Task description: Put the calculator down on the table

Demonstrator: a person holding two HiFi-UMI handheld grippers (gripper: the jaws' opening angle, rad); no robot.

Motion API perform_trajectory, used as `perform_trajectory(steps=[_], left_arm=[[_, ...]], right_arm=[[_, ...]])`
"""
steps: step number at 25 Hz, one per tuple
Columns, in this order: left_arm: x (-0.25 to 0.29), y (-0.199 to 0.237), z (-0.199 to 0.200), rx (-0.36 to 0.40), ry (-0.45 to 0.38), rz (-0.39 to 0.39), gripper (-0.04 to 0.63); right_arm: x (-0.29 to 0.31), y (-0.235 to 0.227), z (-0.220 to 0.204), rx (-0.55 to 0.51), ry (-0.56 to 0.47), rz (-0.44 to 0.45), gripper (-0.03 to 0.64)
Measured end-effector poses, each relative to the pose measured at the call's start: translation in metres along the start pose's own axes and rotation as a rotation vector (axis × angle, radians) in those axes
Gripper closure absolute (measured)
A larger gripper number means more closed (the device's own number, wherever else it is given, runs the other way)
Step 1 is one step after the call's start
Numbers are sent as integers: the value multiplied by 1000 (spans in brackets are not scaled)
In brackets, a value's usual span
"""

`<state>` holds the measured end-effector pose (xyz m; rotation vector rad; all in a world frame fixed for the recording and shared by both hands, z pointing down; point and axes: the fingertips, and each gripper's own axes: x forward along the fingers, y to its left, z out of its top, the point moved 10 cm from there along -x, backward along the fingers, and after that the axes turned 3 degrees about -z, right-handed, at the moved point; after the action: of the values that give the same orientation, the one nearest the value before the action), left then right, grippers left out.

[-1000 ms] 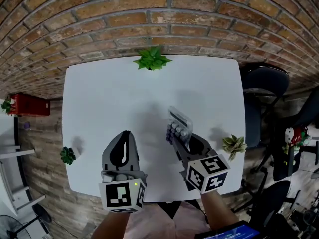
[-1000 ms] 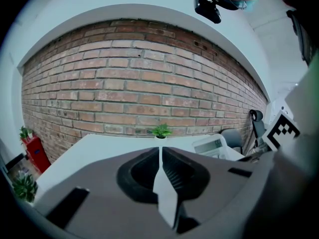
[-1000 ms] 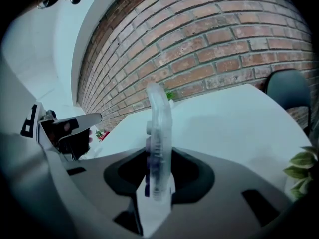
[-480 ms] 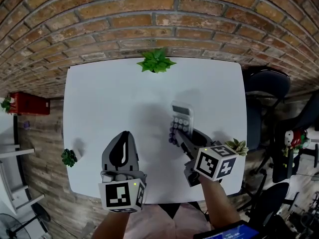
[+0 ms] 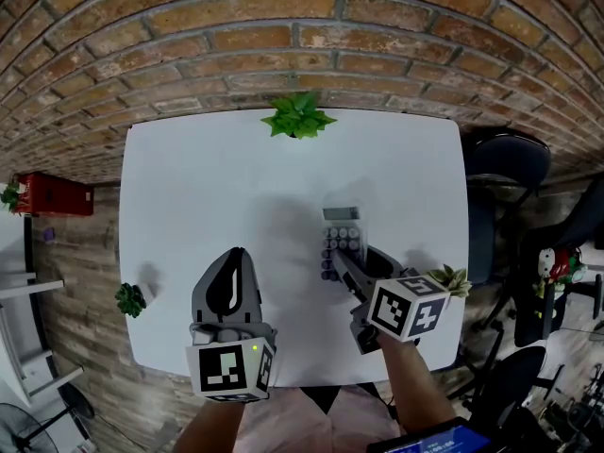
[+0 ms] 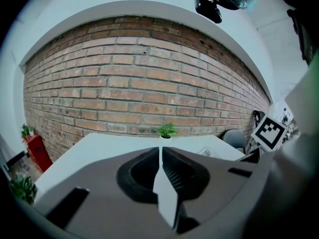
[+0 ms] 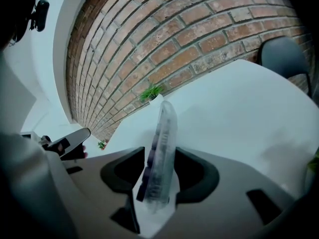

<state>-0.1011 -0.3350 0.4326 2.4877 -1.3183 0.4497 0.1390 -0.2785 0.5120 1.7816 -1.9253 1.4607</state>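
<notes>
Calculator (image 5: 342,239) lies just right of the middle in the head view, its display end toward the top of the frame. As far as I can judge it is flat on the white table (image 5: 208,187). Its near end sits between the jaws of my right gripper (image 5: 336,264), which reaches in from the lower right. My left gripper (image 5: 234,260) hangs at the lower left, well apart from it, since this step needs only one hand.

In the left gripper view, the jaws are pressed together on nothing, with bare table and a small plant (image 6: 167,130) beyond them.

In the right gripper view, the calculator (image 7: 160,148) stands edge-on at the centre of the frame between the two jaws, keys facing left. The jaws have just been opening, and the pads do not seem to press on it — my grip is let go, so the table carries it. I judge the set-down all but done — what is left is to draw the jaws back off it without dragging it.
</notes>
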Motion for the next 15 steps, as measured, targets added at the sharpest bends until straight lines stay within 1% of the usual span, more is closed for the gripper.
perform_trajectory(steps=[3,7,9,12,15], left_arm=[[0,0,0,0,5,-6,571],[-1,-1,1,7,-4,-11,571],[-2,-2,2,10,-7,-16,571],[-4,-4,3,12,-13,-23,571],[-8,-6,5,14,-22,-28,571]], right_arm=[[1,0,-4,-41,31,-34,392],[3,2,-10,-137,113,-73,294],[3,3,-12,-183,158,-88,257],[1,3,-14,-247,216,-110,232],[-4,5,-14,-323,266,-125,224]])
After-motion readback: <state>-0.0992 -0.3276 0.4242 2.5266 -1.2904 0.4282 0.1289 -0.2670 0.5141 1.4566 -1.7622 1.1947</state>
